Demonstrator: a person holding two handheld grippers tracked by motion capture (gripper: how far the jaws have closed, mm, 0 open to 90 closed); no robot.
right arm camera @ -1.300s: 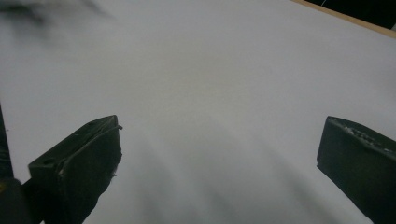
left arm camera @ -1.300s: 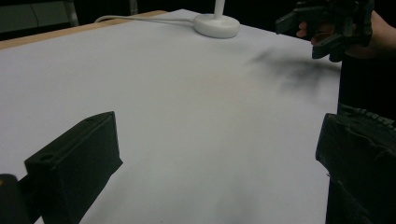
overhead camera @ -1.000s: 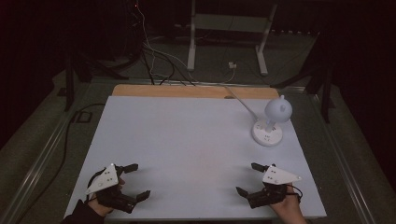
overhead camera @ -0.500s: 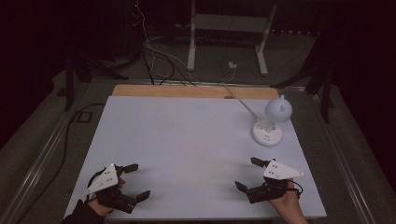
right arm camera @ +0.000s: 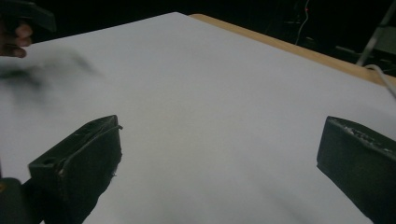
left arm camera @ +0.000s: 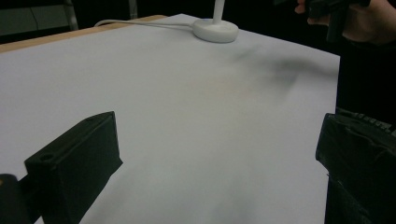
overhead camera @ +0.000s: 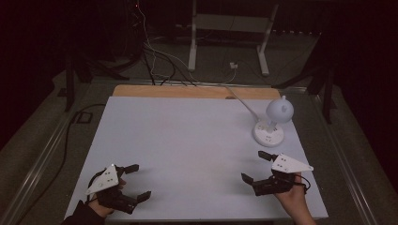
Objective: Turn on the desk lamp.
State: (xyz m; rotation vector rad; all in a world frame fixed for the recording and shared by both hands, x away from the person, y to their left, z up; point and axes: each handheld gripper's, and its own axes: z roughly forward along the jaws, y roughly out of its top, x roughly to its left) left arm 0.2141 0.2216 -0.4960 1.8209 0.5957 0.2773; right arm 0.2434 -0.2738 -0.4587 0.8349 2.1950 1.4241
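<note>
A white table (overhead camera: 187,140) is seen from the high view, with a strip of wooden edge (overhead camera: 178,91) along its far side. Near the right far corner a small white desk lamp (overhead camera: 272,123) is stood on a round base, its globe-shaped head raised just above that base. A white cable (overhead camera: 241,101) is run from the lamp away toward the far edge and off onto the floor beyond.

The left gripper (overhead camera: 136,182) is held low over the near left corner of the table, its grey three-cornered plate on top. Its jaws are spread wide apart, with nothing between them, and they are pointed toward the table's middle and right. In the left gripper view the two black jaws are seen well apart over bare white surface, and the lamp base (left arm camera: 215,30) is seen far ahead, with the other hand (left arm camera: 359,21) at the upper right.

The right gripper (overhead camera: 256,166) is held near the right near corner, just in front of the lamp. Its jaws are likewise spread wide and empty, and are pointed leftward across the table. In the right gripper view the jaws are seen apart over plain white surface, the wooden edge (right arm camera: 280,42) being crossed diagonally at the top.
</note>
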